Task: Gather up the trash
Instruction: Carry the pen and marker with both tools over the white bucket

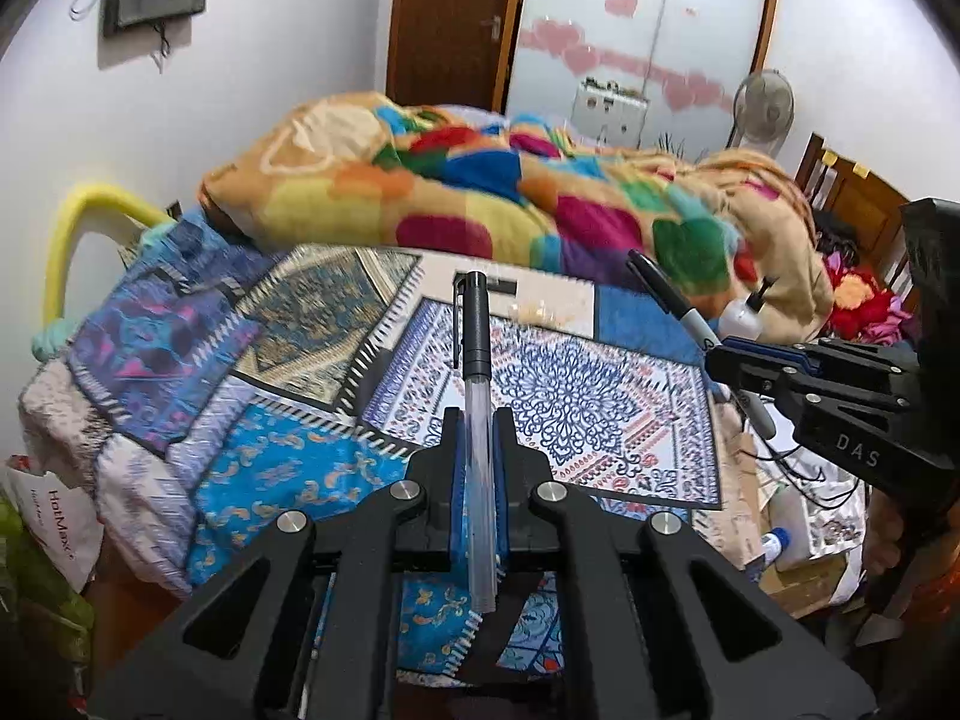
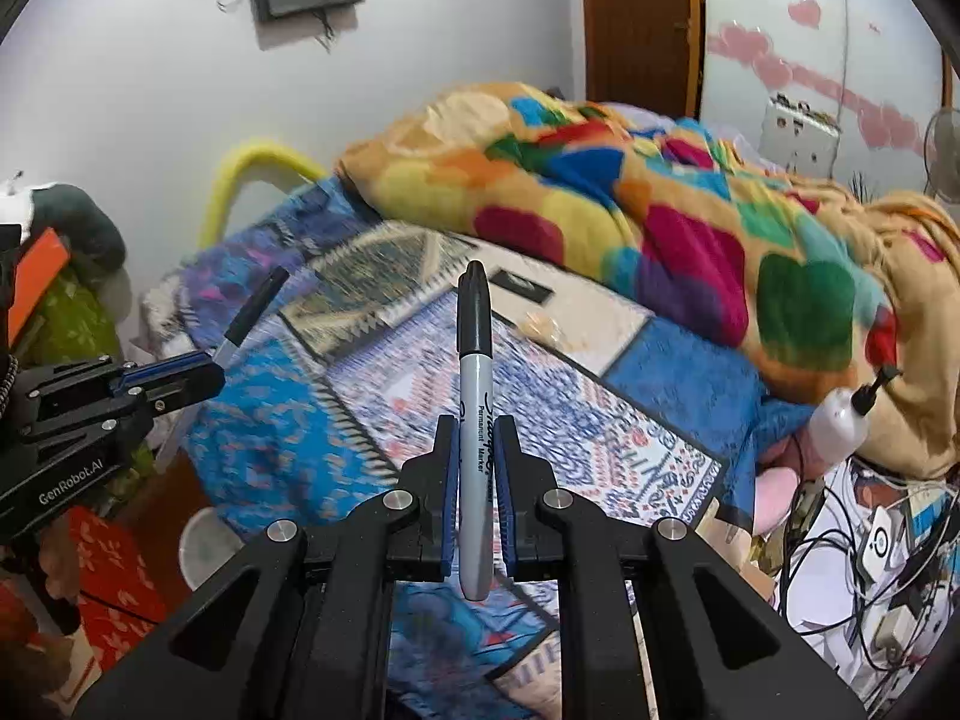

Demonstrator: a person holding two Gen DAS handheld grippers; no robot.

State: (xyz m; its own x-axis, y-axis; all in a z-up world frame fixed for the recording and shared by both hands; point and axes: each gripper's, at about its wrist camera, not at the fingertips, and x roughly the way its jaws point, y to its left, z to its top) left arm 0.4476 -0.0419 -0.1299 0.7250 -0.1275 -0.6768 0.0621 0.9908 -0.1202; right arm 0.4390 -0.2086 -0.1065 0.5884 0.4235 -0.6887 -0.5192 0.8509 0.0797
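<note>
My left gripper [image 1: 478, 420] is shut on a clear-barrelled pen with a black cap [image 1: 476, 360], which points forward over the patterned bedspread [image 1: 288, 468]. My right gripper [image 2: 477, 426] is shut on a grey Sharpie marker with a black cap [image 2: 476, 396], also held above the bed. The right gripper with its marker [image 1: 666, 294] shows at the right of the left wrist view. The left gripper with its pen [image 2: 255, 309] shows at the left of the right wrist view. A small crumpled clear wrapper [image 1: 534, 312] lies on the bed ahead, also in the right wrist view [image 2: 543, 324].
A bright multicoloured blanket [image 1: 480, 192] is heaped across the far side of the bed. A white squeeze bottle [image 2: 840, 420] lies at the bed's right edge. Cables and clutter [image 2: 870, 546] fill the lower right. A door [image 1: 450, 24] and a fan [image 1: 765, 105] stand behind.
</note>
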